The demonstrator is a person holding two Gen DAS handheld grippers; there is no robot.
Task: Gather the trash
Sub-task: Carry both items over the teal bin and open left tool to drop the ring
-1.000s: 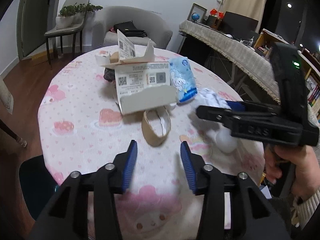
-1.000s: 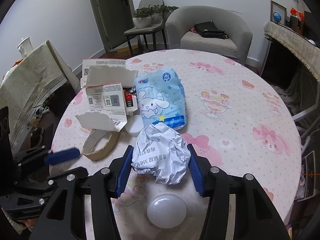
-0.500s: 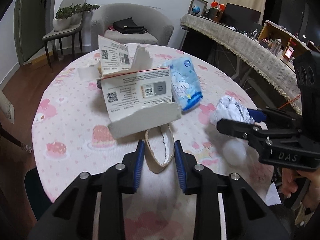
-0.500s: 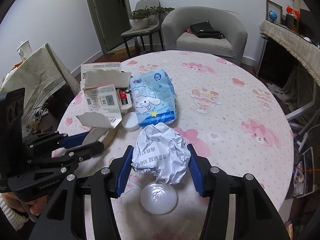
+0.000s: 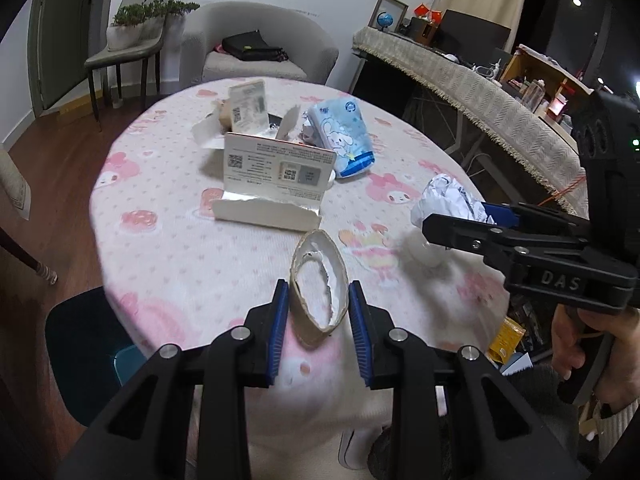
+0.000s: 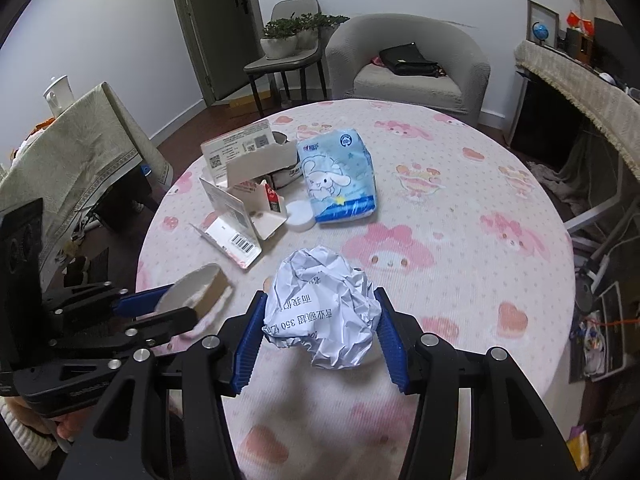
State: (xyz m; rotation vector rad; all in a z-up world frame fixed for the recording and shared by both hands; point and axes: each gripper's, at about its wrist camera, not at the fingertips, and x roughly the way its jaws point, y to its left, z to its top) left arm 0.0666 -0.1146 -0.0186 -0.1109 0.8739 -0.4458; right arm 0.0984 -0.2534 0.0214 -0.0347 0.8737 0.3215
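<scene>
Your left gripper has just closed on the torn cardboard ring and lifted it off the table, so it's collected, while your right gripper stays clamped on the crumpled printed paper ball, held above the table.

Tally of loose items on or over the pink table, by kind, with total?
Crumpled paper ball, in right claw: 1
Cardboard tape ring, in left claw: 1
Torn cardboard boxes: 2
Blue tissue pack: 1
White round lids: 2
Total: 7
</scene>
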